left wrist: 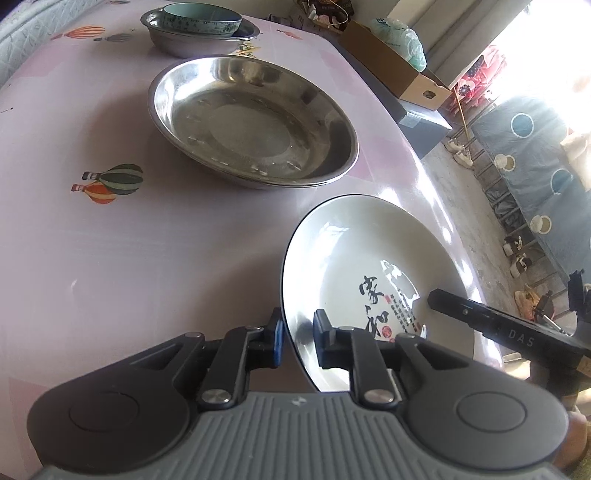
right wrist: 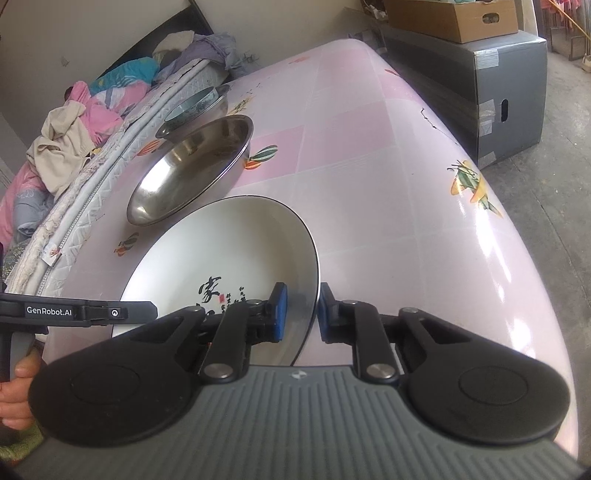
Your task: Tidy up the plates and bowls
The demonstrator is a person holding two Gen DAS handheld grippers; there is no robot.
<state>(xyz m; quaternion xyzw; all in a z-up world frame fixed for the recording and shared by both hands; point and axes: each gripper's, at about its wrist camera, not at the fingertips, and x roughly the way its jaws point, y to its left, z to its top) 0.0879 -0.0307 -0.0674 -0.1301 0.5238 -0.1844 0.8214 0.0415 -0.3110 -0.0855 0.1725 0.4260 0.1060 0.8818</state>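
The white plate (left wrist: 362,266) with black calligraphy sits low and right of centre in my left view, and low centre in my right view (right wrist: 229,251), resting on the pink worktop (left wrist: 110,258) near its edge. My left tongs (left wrist: 298,341) straddle the plate's near-left rim, one blue pad outside and one inside; a gap shows on both sides, so they stand apart, not clamped. My right tongs (right wrist: 300,312) straddle the opposite rim the same way, pads either side with daylight between, also apart. Each tool shows in the other's view: the right one enters at the lower right of the left view, the left one at the left edge of the right view.

Just beyond the plate, higher in the frame, lies a wide steel dish (left wrist: 251,118), near but apart from it. Farther up, at the top of the left view, a steel bowl (left wrist: 184,40) holds a teal bowl (left wrist: 203,16). A cardboard box (left wrist: 391,62) stands off the worktop at the upper right.
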